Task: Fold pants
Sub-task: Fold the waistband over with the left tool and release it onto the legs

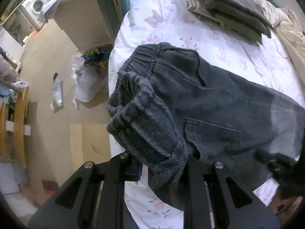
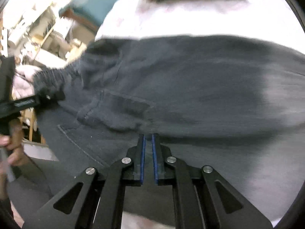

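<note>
Dark grey pants [image 1: 219,105] lie across a white floral bedsheet [image 1: 171,19], pocket side up. My left gripper [image 1: 162,163] is shut on the ribbed elastic waistband [image 1: 144,114], which is lifted and bunched over its hidden fingertips. In the right wrist view the pants [image 2: 190,85] fill the middle. My right gripper [image 2: 148,137] has its blue-edged pads nearly together, pinching a fold of the fabric below the pocket [image 2: 129,105]. The left gripper [image 2: 47,97] shows at the left edge, holding the waistband [image 2: 49,78]. The right gripper [image 1: 276,166] appears blurred at the lower right.
Folded olive garments [image 1: 228,9] are stacked at the far side of the bed, beside a beige blanket [image 1: 289,34]. The bed's edge runs left of the pants. On the floor are plastic bags [image 1: 85,87]; a wooden chair [image 1: 19,124] and washing machine [image 1: 36,5] stand farther left. A person's hand [image 2: 11,148] grips the left tool.
</note>
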